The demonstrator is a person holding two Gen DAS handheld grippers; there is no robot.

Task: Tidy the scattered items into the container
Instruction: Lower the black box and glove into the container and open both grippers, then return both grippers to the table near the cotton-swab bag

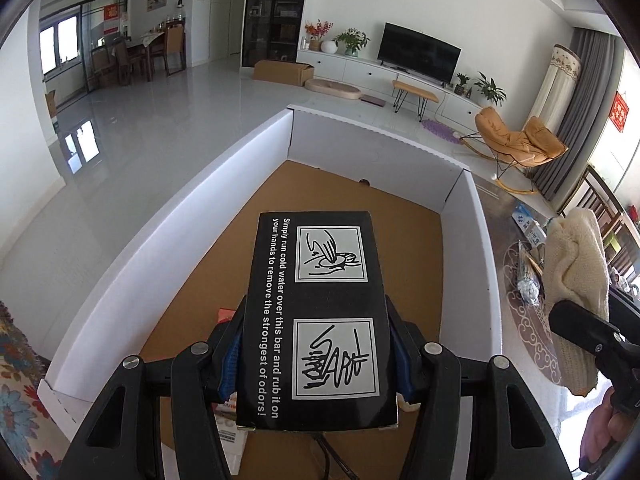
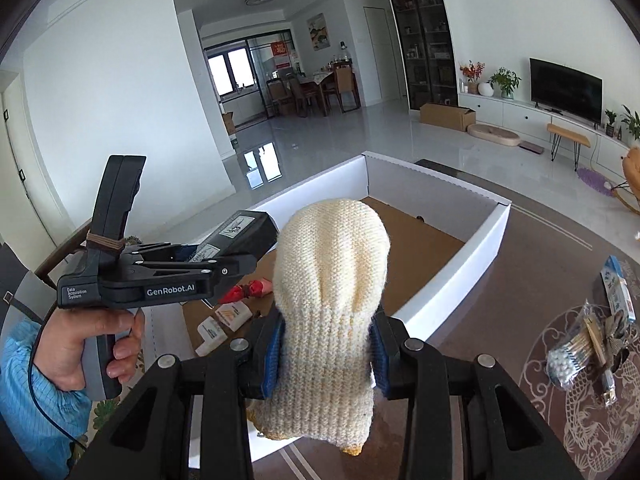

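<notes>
My left gripper point(image 1: 316, 340) is shut on a black box point(image 1: 320, 312) with white print and two drawings. It holds the box above the brown floor of the white cardboard container point(image 1: 160, 248). My right gripper point(image 2: 326, 348) is shut on a cream knitted glove point(image 2: 332, 280), squeezed between its blue pads point(image 2: 272, 356) at the container's point(image 2: 452, 280) near right edge. In the right wrist view the left gripper point(image 2: 240, 260) with the black box point(image 2: 244, 232) hangs over the container's left side, with a hand on its handle. The glove point(image 1: 576, 256) and right gripper point(image 1: 580, 332) show at the left wrist view's right edge.
A red item point(image 2: 248, 291) and small white boxes point(image 2: 232, 316) lie inside the container. Right of it, on the brown table with a patterned mat point(image 2: 592, 420), lie a bag of cotton swabs point(image 2: 572, 354) and a blue-white packet point(image 2: 618, 292). A floral cloth point(image 1: 16, 380) borders the left.
</notes>
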